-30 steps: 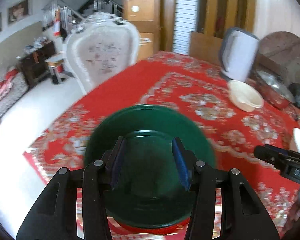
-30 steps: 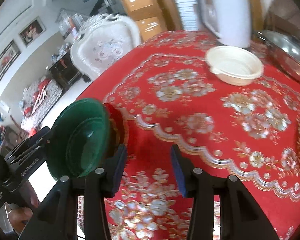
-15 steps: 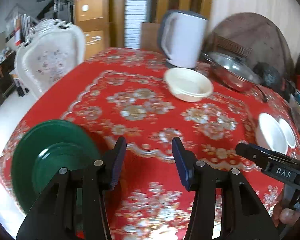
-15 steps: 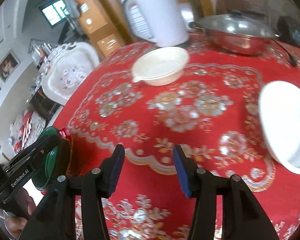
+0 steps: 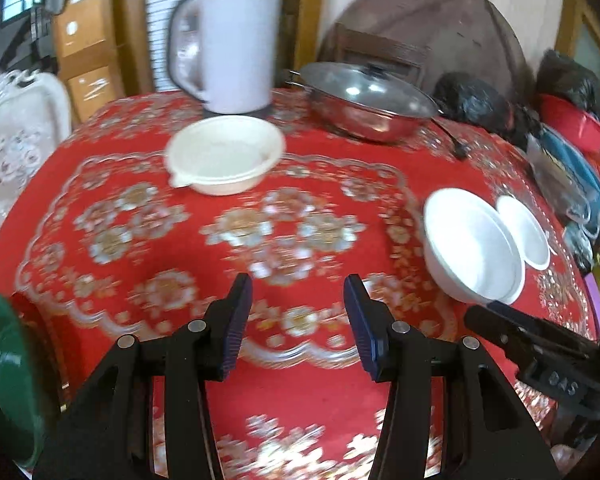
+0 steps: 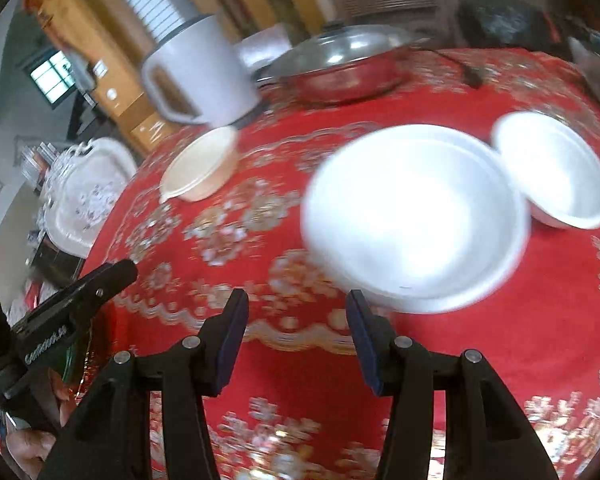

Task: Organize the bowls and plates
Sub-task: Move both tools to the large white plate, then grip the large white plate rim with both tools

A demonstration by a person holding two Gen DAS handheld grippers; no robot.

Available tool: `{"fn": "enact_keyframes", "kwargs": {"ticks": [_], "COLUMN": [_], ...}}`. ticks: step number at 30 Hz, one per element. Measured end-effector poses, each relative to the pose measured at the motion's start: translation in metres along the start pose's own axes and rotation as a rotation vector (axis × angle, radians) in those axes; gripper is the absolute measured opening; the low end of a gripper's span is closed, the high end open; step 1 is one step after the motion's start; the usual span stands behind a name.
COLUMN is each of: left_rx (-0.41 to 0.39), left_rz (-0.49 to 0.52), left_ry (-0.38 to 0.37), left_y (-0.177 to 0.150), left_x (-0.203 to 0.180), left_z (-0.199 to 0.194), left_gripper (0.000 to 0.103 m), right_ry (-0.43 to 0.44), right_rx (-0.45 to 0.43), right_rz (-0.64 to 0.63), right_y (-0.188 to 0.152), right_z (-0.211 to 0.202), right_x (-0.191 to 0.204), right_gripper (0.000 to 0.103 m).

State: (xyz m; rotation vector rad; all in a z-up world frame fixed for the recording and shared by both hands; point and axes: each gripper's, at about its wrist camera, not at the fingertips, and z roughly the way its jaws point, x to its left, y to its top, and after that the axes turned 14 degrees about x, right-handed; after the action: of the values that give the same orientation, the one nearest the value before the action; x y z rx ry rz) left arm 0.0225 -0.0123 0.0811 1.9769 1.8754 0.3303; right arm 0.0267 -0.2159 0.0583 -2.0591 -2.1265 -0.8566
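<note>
My left gripper (image 5: 297, 300) is open over the red patterned tablecloth (image 5: 300, 396), nothing between its blue pads. A green plate (image 5: 4, 380) rests on a red one (image 5: 24, 304) at the far left table edge. My right gripper (image 6: 298, 300) is also open and holds nothing, just short of a large white bowl (image 6: 412, 216). A smaller white bowl (image 6: 556, 168) touches its right side. A cream bowl (image 6: 200, 168) sits further back, left. In the left wrist view the large white bowl (image 5: 472, 248), small white bowl (image 5: 524, 232) and cream bowl (image 5: 224, 152) show too.
A white kettle (image 5: 228, 44) and a lidded steel pan (image 5: 364, 100) stand at the back of the table. Dark clutter and a red container (image 5: 572, 124) crowd the right edge. A white chair (image 6: 84, 196) stands off the table's left side.
Both grippers have swung right, away from the green plate and toward the white bowls. The green plate slid from between the left fingers to the left edge of that view.
</note>
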Motion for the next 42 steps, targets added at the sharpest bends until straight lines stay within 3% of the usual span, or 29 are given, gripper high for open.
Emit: {"fn": "enact_keyframes", "kwargs": {"ticks": [8,15,21,32,33,35,37,42], "left_rx": [0.045,0.068,0.112,0.197,0.204,0.23,0.245,0.228], "left_rz": [0.032,0.071,0.095,0.136,0.136,0.144,0.152,0.157], "left_ry": [-0.054,-0.05,-0.051,-0.053,-0.064,-0.083,-0.091,-0.085], "left_y": [0.026,0.047,0.063,0.075,0.075,0.073,0.071,0.063], "left_x": [-0.039,-0.065,-0.084,-0.109,-0.109,-0.109,-0.11,-0.106], "left_z": [0.023,0.041,0.065,0.111,0.114,0.119,0.122,0.114], "left_gripper": [0.047,0.047,0.047,0.047,0.046,0.027,0.022,0.019], "right_ry": [-0.026,-0.052,-0.048,-0.053,-0.055,-0.06,-0.07,-0.12], "right_rx": [-0.019,-0.052,-0.049,-0.055,-0.049,-0.046,-0.045,-0.051], "right_rz": [0.069,0.114,0.197,0.164,0.157,0.143,0.13,0.081], "right_y": [-0.01,-0.011,0.004,0.03,0.031,0.032,0.033,0.035], "right_z": [-0.024,-0.038,-0.029,-0.002,0.001,0.006,0.007,0.007], "right_x": [-0.041,-0.062,-0.093,-0.099,-0.099,-0.097,-0.095,-0.081], "right_gripper": [0.053,0.054,0.054,0.054,0.053,0.046,0.036,0.035]}}
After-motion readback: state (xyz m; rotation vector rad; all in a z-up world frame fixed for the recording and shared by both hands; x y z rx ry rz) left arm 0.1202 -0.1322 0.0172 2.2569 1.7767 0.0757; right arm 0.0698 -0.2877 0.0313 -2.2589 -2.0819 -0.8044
